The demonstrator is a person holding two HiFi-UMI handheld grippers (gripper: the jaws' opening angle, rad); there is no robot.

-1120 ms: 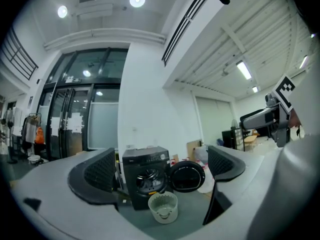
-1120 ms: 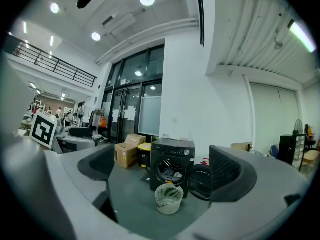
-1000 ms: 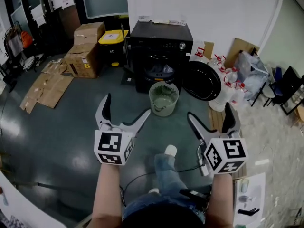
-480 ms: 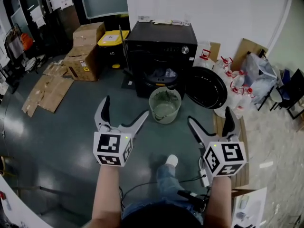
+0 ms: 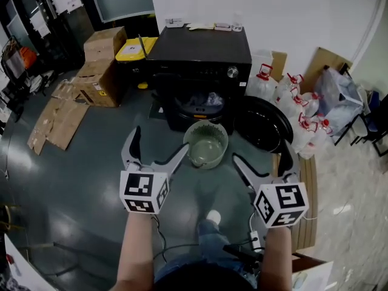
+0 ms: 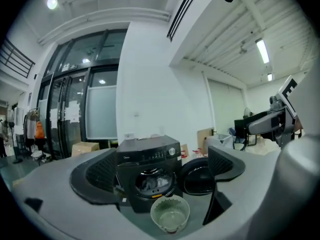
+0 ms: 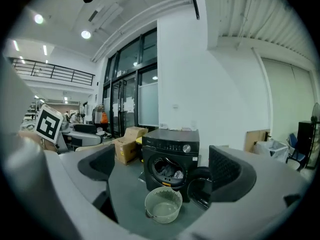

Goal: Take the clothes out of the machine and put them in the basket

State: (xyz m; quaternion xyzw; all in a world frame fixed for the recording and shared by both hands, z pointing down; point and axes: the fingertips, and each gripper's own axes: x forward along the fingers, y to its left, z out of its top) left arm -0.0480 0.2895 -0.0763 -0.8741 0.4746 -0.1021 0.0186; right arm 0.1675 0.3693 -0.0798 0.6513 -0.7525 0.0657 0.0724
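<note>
With left claw (image 5: 162, 138) and right claw (image 5: 262, 151) both apart and empty, reaching into the machine (image 5: 200, 47) for clothes (image 5: 204, 100) could kick the basket (image 5: 190, 139) aside.

Stepped forward toward the washing machine (image 5: 200, 59), bringing it and its open door (image 5: 265, 123) closer and lower in the head view. Closed in on the basket (image 5: 206, 145), which ended up almost level with the tips of the left hand-held gripper (image 5: 159, 141) and the right hand-held gripper (image 5: 264, 153). Drew the shoe (image 5: 213, 216) back, lower in the frame.
</note>
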